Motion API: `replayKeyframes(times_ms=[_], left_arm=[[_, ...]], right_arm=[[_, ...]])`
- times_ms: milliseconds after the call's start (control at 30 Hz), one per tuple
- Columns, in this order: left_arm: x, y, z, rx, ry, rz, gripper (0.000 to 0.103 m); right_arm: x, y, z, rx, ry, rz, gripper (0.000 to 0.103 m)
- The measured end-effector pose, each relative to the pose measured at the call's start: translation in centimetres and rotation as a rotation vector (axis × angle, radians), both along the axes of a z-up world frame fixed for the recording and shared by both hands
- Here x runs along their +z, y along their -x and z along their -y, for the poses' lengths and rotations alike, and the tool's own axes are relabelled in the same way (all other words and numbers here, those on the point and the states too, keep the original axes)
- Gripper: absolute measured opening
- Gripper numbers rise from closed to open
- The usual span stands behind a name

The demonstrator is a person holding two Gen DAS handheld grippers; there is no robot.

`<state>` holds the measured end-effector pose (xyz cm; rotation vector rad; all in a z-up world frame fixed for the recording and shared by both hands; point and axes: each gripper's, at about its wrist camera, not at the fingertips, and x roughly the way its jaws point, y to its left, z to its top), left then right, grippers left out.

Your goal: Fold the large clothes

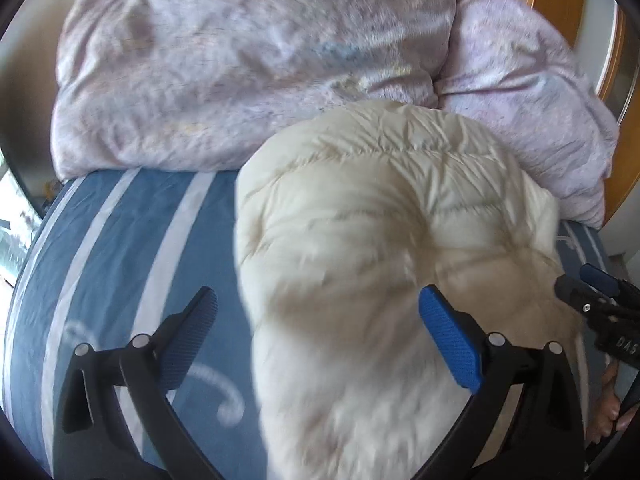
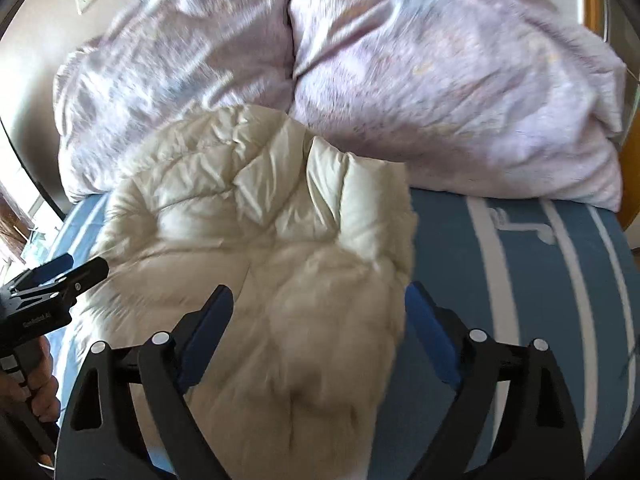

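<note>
A: Where's the cream puffer jacket (image 2: 256,248)?
B: Bunched on the blue striped sheet (image 1: 120,248), against the lilac duvet (image 1: 224,60).
A: Grippers?
B: Left gripper (image 1: 318,320) and right gripper (image 2: 320,320) both wide open, above the jacket, gripping nothing.

lilac duvet (image 1: 248,80), blue striped sheet (image 1: 120,248)

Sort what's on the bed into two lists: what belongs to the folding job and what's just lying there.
Part of the job:
- cream puffer jacket, bundled on the sheet
- left gripper, open
- right gripper, open, jacket between its fingers, pads not pressing

Just lying about:
- lilac duvet, heaped behind the jacket
- blue striped bedsheet underneath
</note>
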<state>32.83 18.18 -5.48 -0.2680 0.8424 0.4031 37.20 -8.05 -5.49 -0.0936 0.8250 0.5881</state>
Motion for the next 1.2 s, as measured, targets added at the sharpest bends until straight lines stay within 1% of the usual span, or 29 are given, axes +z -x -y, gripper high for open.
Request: replayKeyframes(times_ms=[33,100,200,333,567,667,900,1200], left_arm=[[0.4,1.1,0.2,0.001,0.005,0.006,0.100],[0.8,3.2,0.7,0.000,0.012,0.015,0.100],[1.4,6.8,2.1,0.003,0.027,0.015,0.100],[2.2,9.7,3.6,0.001,0.044,0.014,0.100],[2.8,14.2,6.7,-0.043,0.054,0.003,0.100],[2.9,15.6,7.7,-0.065,0.075,-0.001,0.100],[3.0,17.8,9.6,-0.096,0.075,-0.003,0.100],[2.4,19.7,10.2,-0.085,0.100,-0.009,0.100]], right_arm=[[0.4,0.8,0.6,-0.001,-0.005,0.001,0.097],[1.3,2.9,1.9,-0.006,-0.016,0.012,0.101],[1.8,5.3,3.3,-0.014,-0.008,0.000,0.102],[1.8,8.0,4.5,-0.010,-0.017,-0.039,0.102],[1.2,12.3,6.0,-0.011,-0.022,-0.116,0.102],[1.0,14.1,6.2,0.004,-0.015,-0.130,0.102],[0.9,17.2,6.5,0.025,-0.002,-0.122,0.102],[0.6,18.5,6.8,0.033,-0.011,-0.125,0.102]])
